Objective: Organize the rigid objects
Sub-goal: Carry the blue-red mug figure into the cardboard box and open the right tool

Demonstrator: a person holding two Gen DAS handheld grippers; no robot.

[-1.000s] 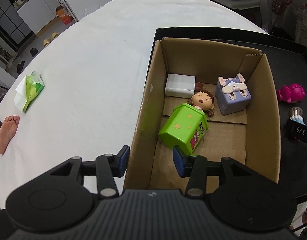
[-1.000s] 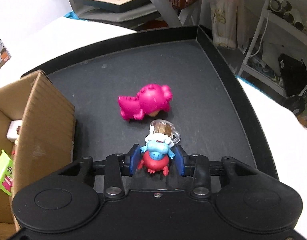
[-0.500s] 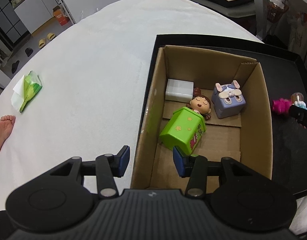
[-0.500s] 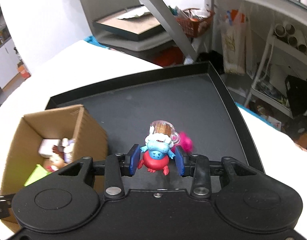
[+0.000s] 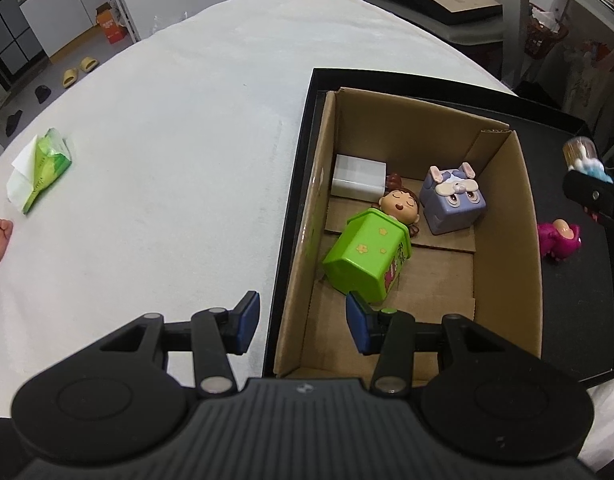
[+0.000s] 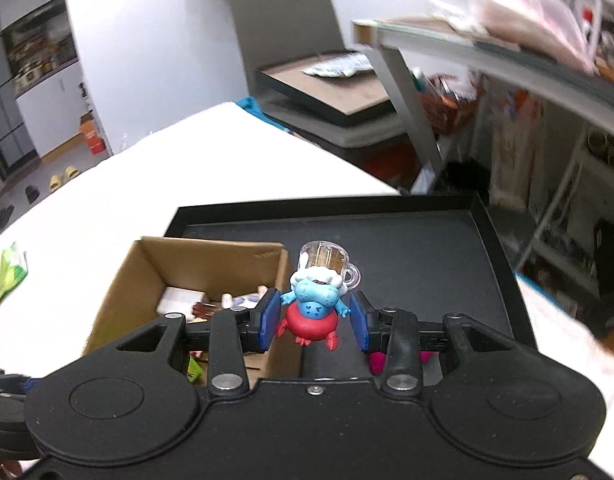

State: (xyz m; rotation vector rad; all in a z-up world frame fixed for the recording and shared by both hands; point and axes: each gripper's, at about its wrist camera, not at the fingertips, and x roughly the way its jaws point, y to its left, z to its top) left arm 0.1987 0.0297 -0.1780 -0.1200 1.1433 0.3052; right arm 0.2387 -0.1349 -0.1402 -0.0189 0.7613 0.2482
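**Toy figure held above the tray**

The blue toy figure (image 6: 315, 308) sits clamped between the right gripper (image 6: 315, 322) pads, lifted over the black tray (image 6: 427, 248). Ahead and left stands the cardboard box (image 5: 507, 216) with toys inside. The left gripper (image 5: 303, 322) gapes wide and empty, straddling the box's near-left wall. A white cloth-covered table (image 5: 167, 140) spreads leftward; shelves clutter the room beyond.

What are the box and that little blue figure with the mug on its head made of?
The open box looks like plain brown corrugated cardboard, matte, with folded flaps showing on its floor. The blue figure, gripped by the right gripper, seems to be hard moulded plastic or vinyl with a smooth, slightly glossy painted surface. Its mug looks like clear plastic, since you see through it; glass cannot be ruled out.
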